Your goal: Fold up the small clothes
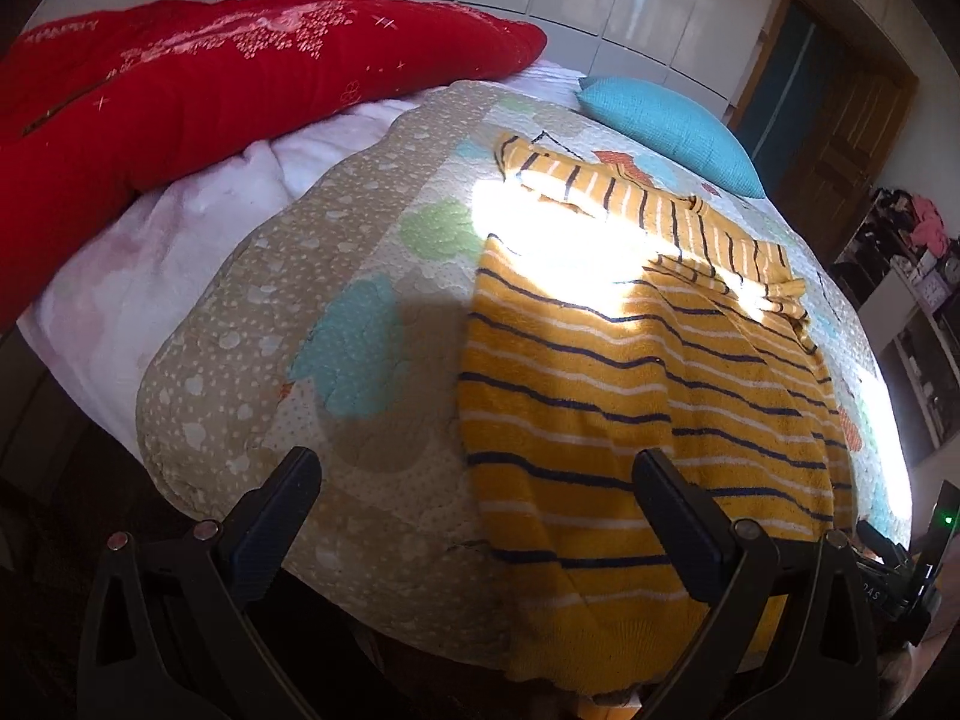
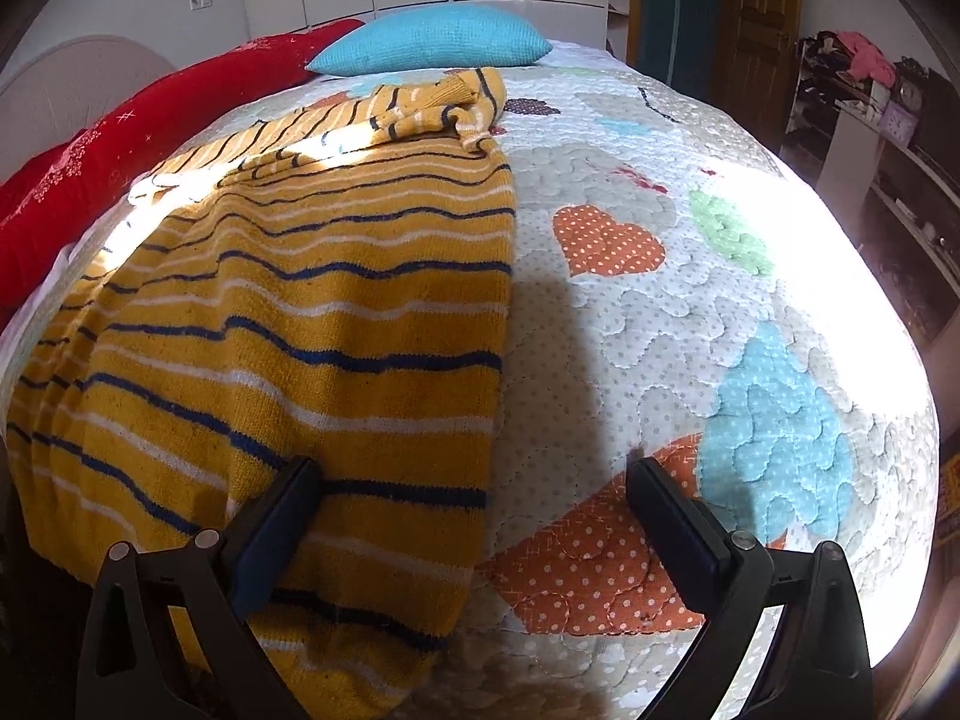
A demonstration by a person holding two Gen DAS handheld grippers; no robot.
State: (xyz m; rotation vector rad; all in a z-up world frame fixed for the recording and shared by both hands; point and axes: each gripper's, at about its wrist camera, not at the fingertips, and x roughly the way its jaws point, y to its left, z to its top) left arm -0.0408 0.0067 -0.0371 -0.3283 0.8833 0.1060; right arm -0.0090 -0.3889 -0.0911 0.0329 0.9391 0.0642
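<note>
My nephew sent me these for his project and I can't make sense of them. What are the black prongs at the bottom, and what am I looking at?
Those prongs are two hand-held claws, each with a camera looking along its fingers. One picture is from the left claw, the other from the right claw. Both are open and hold nothing. Each sits over one side edge of a yellow striped sweater spread on a patchwork quilt; its sleeves lie folded across the top. Behind are a blue pillow and a red blanket.
</note>
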